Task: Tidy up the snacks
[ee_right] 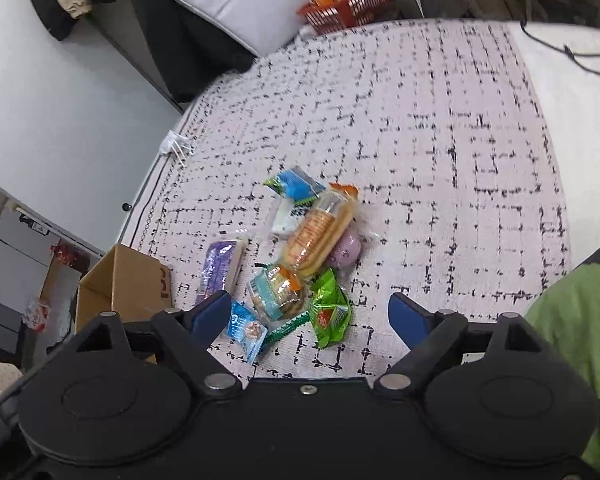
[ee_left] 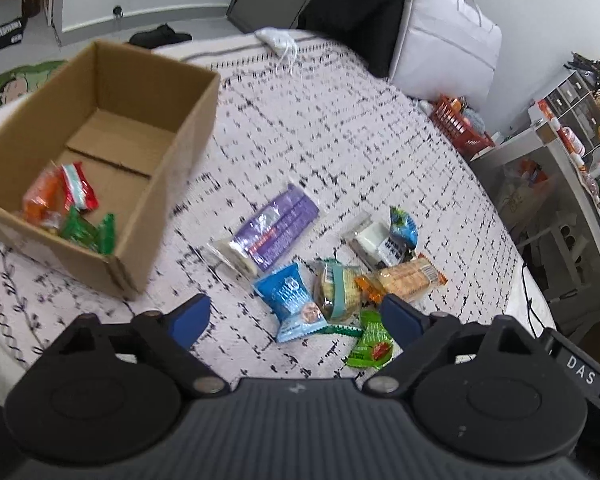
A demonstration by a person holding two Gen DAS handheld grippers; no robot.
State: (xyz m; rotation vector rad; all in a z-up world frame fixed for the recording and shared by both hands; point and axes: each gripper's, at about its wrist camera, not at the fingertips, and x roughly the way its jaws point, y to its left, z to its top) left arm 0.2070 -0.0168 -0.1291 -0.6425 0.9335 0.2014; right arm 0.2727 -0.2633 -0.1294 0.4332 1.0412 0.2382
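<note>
A brown cardboard box (ee_left: 100, 152) sits open on the white bed cover with black dashes (ee_left: 340, 120). A few snacks already lie in its near corner: an orange wrapper (ee_left: 40, 200), a red and white striped wrapper (ee_left: 78, 188) and shiny green wrappers (ee_left: 88, 234). They are there because the box looks like the home for all the snacks.

The other snacks wait in a loose pile on the cover, just beside the box. There is a long purple pack (ee_left: 276, 226), a blue crinkly pouch (ee_left: 290, 302), a round clear-wrapped biscuit with a teal band (ee_left: 336, 292), an orange pack of crackers (ee_left: 404, 278), a small white and black pack (ee_left: 374, 242) and a bright green packet (ee_left: 372, 340). Some of them touch or lie over each other.

The left gripper (ee_left: 296, 316) has its 2 blue fingers (ee_left: 190, 318) spread wide with nothing between them. It hangs over the near edge of the pile, likely so it can pick 1 snack next. The right gripper (ee_right: 310, 318) is spread wide too and holds nothing. It hovers over the same pile from the other side, with the green packet (ee_right: 330, 314) between its fingers but not squeezed
</note>
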